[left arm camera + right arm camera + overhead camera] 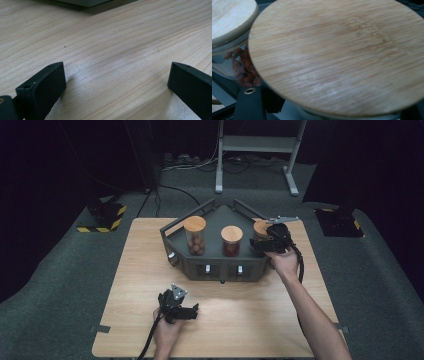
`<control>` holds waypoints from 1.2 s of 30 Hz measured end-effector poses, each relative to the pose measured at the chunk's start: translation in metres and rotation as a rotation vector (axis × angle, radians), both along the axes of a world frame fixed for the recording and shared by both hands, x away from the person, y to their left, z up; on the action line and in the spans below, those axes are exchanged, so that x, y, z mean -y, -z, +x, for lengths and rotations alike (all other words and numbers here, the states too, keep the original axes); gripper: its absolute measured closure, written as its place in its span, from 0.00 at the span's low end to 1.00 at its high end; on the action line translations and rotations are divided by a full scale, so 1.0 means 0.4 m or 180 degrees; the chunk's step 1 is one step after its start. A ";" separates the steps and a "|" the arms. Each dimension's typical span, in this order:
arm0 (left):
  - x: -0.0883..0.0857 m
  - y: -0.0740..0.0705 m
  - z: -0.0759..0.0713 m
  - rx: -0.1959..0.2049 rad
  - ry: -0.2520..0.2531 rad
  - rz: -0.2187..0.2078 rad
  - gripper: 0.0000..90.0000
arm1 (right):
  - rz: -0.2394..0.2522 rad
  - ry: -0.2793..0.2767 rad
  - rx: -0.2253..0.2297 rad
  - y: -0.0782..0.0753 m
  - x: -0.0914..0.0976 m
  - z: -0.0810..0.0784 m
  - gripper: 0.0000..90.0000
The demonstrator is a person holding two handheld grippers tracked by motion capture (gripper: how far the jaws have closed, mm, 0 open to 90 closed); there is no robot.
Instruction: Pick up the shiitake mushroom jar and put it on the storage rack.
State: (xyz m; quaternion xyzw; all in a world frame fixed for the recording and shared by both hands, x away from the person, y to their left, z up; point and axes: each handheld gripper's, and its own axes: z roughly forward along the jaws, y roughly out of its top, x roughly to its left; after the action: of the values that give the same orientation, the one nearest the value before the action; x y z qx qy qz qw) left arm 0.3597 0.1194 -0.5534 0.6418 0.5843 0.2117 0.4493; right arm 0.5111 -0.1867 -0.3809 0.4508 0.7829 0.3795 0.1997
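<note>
A light wooden table (140,270) stands on a grey carpeted floor, seen from above. At its far middle sits a dark grey tray (220,265) with raised rails, holding three glass jars with round bamboo lids in a row. The left jar (194,236) is the tallest and holds brown nuts; the middle jar (231,240) holds dark red dried berries. The right jar (260,228) stands at the tray's right end, partly hidden by the right gripper (261,245), which a hand holds against its near right side. In the right gripper view, this jar's bamboo lid (342,55) sits very close, just above the black jaws, which are closed in on the jar below the lid. The left gripper (192,312) rests low over the near left part of the table, well apart from the tray, its jaws spread wide with only bare wood between them.
</note>
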 end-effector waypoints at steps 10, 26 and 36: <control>0.000 0.000 0.000 -0.0001 0.0001 0.0001 0.02 | -0.0005 -0.0006 -0.0016 0.009 -0.007 0.005 0.28; 0.000 0.000 0.000 0.0001 -0.0002 -0.0003 0.02 | 0.0032 -0.0012 -0.0039 0.025 -0.005 0.014 0.28; 0.000 0.000 0.000 0.0000 -0.0002 -0.0003 0.02 | 0.0027 -0.0013 -0.0061 0.033 -0.005 0.017 0.28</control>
State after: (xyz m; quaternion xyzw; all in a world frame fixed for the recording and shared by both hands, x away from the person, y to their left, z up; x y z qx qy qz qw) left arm 0.3597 0.1193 -0.5534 0.6414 0.5846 0.2116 0.4495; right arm 0.5177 -0.1846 -0.3943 0.4536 0.7841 0.3789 0.1895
